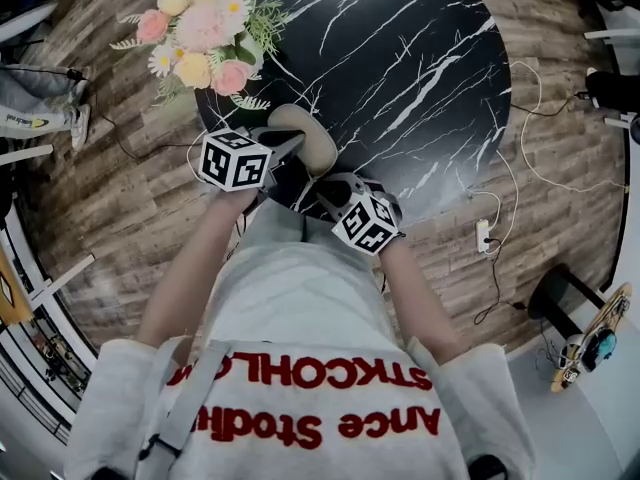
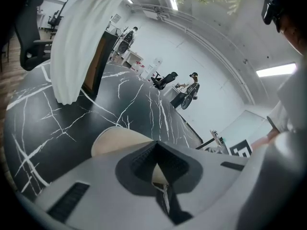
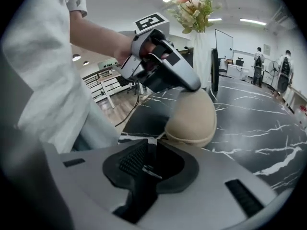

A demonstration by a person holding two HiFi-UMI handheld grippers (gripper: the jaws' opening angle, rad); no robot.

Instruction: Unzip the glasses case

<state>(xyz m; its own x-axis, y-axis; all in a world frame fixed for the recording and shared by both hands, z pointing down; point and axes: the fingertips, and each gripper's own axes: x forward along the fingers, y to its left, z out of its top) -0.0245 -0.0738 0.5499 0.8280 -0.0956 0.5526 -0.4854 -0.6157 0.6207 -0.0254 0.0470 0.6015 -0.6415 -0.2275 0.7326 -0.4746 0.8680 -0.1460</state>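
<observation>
A beige oval glasses case (image 1: 312, 136) lies at the near edge of the round black marble table (image 1: 400, 68). My left gripper (image 1: 288, 148) reaches it from the left and is shut on the case's edge; in the left gripper view a beige sliver shows between the closed pads (image 2: 144, 159), with the case (image 2: 112, 140) just beyond. In the right gripper view the left gripper (image 3: 193, 86) sits on top of the case (image 3: 192, 116). My right gripper (image 3: 149, 166) is at the case's near end, shut on the small metal zipper pull (image 3: 147, 170). In the head view the right gripper (image 1: 325, 183) is partly hidden.
A white vase (image 2: 76, 47) of pastel flowers (image 1: 200, 33) stands at the table's left edge, close behind the case. A power strip (image 1: 483, 235) with cables lies on the wooden floor to the right. Distant people and an office chair (image 2: 31, 42) are in the room.
</observation>
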